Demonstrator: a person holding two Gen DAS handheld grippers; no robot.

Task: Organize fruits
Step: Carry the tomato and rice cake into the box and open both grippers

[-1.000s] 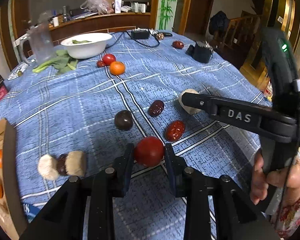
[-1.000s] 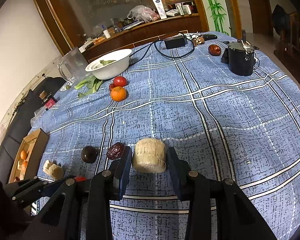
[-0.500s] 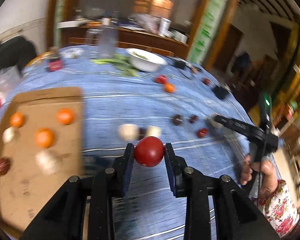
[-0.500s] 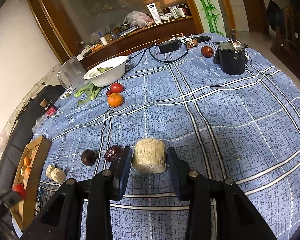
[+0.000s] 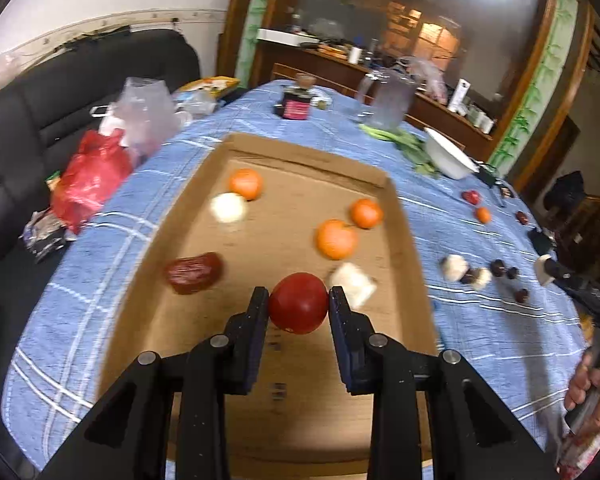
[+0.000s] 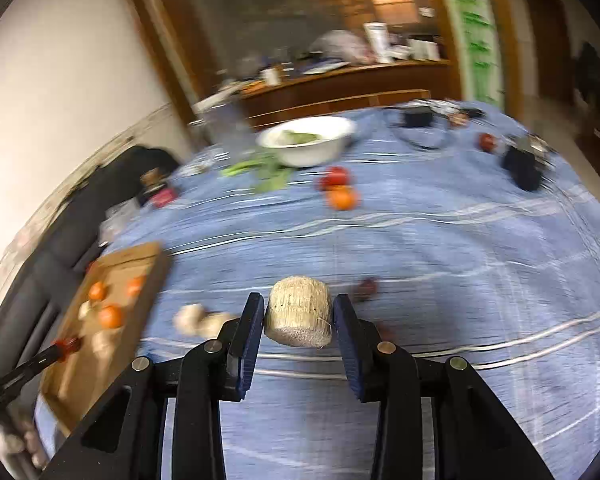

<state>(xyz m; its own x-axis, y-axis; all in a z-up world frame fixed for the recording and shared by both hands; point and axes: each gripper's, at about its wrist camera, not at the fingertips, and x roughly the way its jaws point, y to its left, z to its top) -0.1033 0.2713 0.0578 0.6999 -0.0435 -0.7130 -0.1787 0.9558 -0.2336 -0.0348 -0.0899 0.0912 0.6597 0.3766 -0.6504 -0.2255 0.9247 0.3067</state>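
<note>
Both grippers loaded above the blue checked desk (image 5: 480,332).
The left gripper (image 5: 298,304) clamped a round red tomato (image 5: 298,303) above the shallow brown cardboard tray (image 5: 404,216) holding three oranges (image 5: 336,239); the right gripper (image 6: 299,314) clamped a pale fibrous cylindrical chunk (image 6: 299,316) over the desk.

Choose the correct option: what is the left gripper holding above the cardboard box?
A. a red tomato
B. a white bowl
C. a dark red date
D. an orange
A: in the left wrist view, the left gripper is shut on the round red tomato, which hangs over the floor of the cardboard box; the oranges lie loose in the box.
</note>
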